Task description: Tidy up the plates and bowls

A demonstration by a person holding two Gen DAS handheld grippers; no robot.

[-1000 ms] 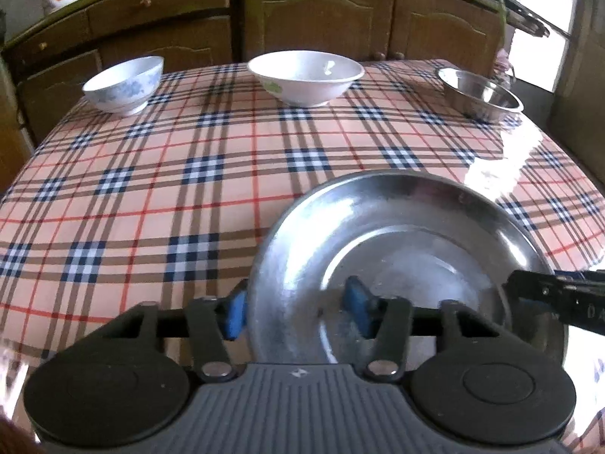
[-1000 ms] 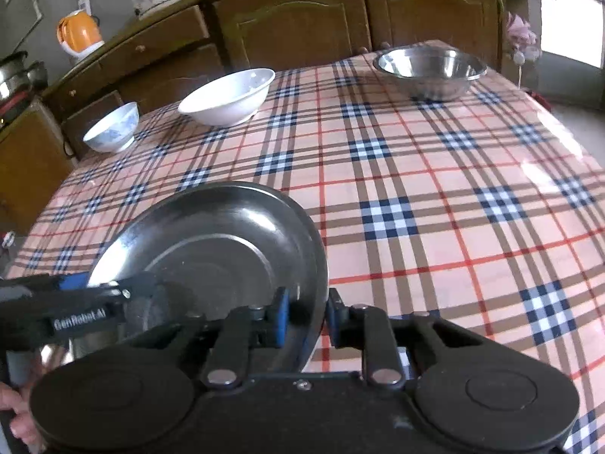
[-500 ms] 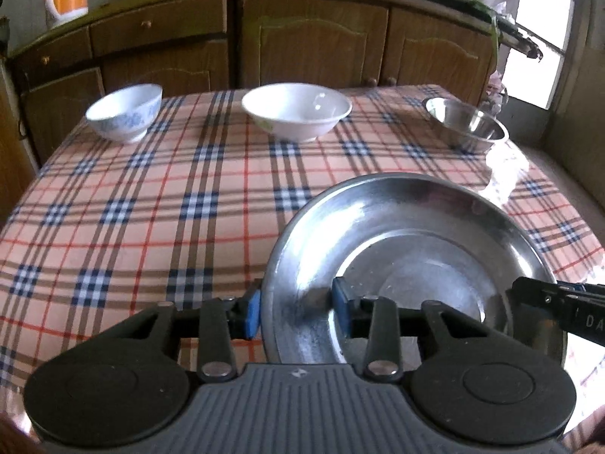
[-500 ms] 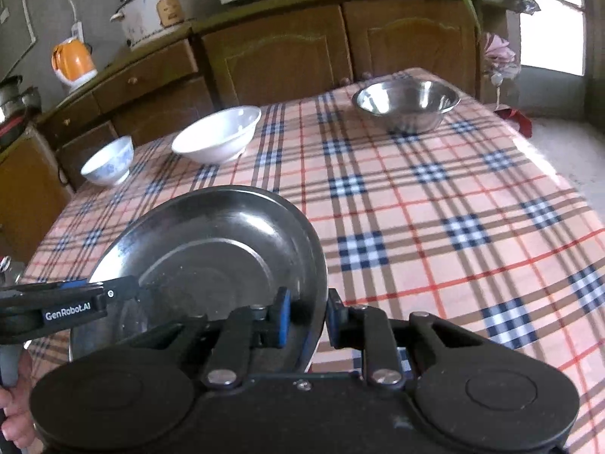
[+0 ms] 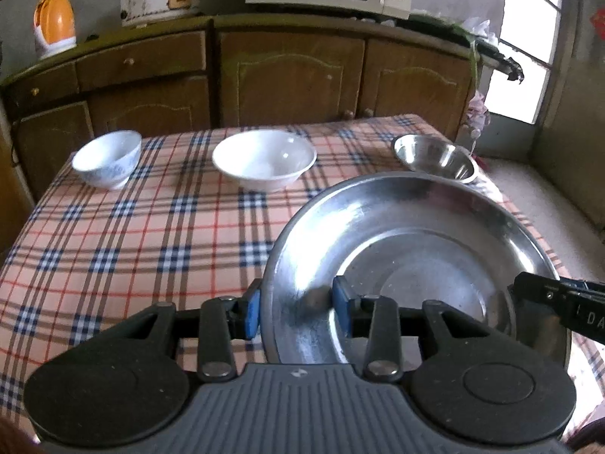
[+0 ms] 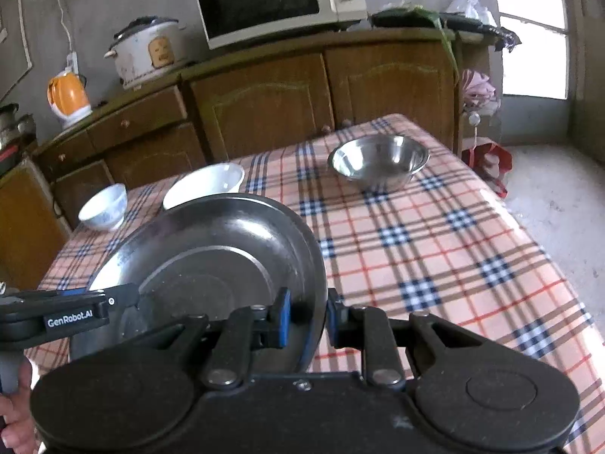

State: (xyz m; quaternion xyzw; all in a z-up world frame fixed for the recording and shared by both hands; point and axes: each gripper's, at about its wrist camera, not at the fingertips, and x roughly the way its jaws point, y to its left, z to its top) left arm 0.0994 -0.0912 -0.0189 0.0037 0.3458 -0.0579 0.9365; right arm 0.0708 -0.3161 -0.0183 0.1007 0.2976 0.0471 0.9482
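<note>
Compared with a second ago, the round stainless-steel plate (image 5: 416, 249) hangs higher above the checked tablecloth (image 5: 132, 234), left gripper (image 5: 297, 308) and right gripper (image 6: 308, 316) each clamped narrowly on opposite rims, ready for transfer.

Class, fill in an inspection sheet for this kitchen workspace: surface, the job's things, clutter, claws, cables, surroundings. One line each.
Surface: table under a checked cloth.
Job's things: steel plate held above the cloth; small patterned bowl, white bowl and steel bowl stand apart in a row at the far edge.
Clutter: nothing seen.
Claws: left claw grips the plate's left rim; right claw grips its right rim.
Cables: a white cord hangs down the wall to a plug above the orange kettle.
Surroundings: wooden cabinets behind the table, carrying the kettle, a rice cooker and a microwave; window at right.
</note>
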